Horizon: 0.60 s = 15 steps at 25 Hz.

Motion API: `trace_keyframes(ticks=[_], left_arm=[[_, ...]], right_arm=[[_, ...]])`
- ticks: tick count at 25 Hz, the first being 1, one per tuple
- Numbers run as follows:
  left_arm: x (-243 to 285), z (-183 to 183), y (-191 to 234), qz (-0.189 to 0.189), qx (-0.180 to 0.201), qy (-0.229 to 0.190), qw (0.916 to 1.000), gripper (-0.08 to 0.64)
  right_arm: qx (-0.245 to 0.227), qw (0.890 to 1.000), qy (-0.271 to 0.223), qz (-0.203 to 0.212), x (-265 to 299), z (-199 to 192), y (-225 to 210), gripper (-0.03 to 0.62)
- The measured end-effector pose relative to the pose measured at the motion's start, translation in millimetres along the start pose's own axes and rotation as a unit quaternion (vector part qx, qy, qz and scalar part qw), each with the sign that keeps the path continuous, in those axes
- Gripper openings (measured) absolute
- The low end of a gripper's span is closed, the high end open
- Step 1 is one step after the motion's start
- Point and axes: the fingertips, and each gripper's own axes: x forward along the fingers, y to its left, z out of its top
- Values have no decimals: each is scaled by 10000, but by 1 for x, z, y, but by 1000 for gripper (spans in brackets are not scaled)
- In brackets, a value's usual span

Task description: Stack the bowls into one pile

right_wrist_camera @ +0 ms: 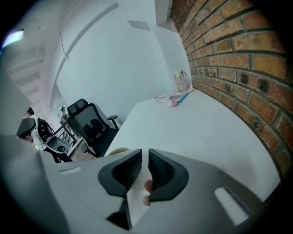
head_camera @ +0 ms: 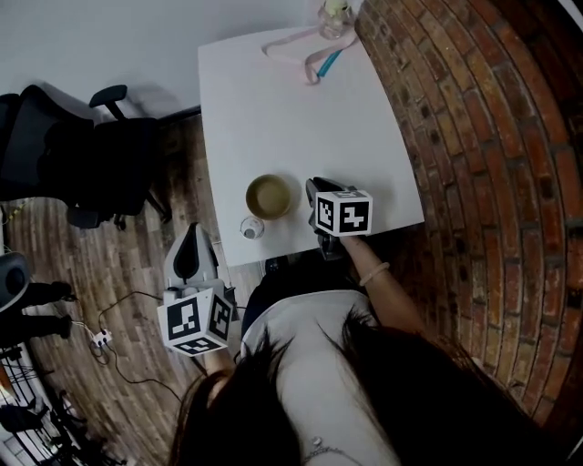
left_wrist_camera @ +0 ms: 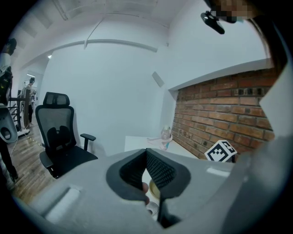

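One olive-tan bowl (head_camera: 271, 196) stands near the front edge of the white table (head_camera: 301, 109); whether more are nested in it I cannot tell. A small clear cup (head_camera: 252, 227) stands just in front of it. My right gripper (head_camera: 315, 186) lies on the table right beside the bowl, jaws nearly together with nothing between them. My left gripper (head_camera: 192, 229) hangs off the table's left front corner, above the floor, jaws touching at the tips. In the left gripper view the bowl (left_wrist_camera: 154, 189) and cup (left_wrist_camera: 151, 208) peek out below the jaws. In the right gripper view the bowl's rim (right_wrist_camera: 120, 151) shows at left.
A brick wall (head_camera: 483, 146) runs along the table's right side. At the table's far end lie a pink strap (head_camera: 305, 50) and a small clear jar (head_camera: 335, 18). A black office chair (head_camera: 82, 155) stands left of the table on the wooden floor, with cables (head_camera: 109, 337) nearby.
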Motion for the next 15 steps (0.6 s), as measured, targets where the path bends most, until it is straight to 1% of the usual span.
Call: trace_keyframes(ticks=[8, 15], left_arm=[[16, 5, -24, -441, 141, -15, 9989, 0], [25, 12, -48, -781, 283, -88, 9965, 0]], right_arm=[[-18, 9988, -434, -219, -29, 14, -11, 41], [-91, 9954, -898, -312, -59, 32, -13, 34]])
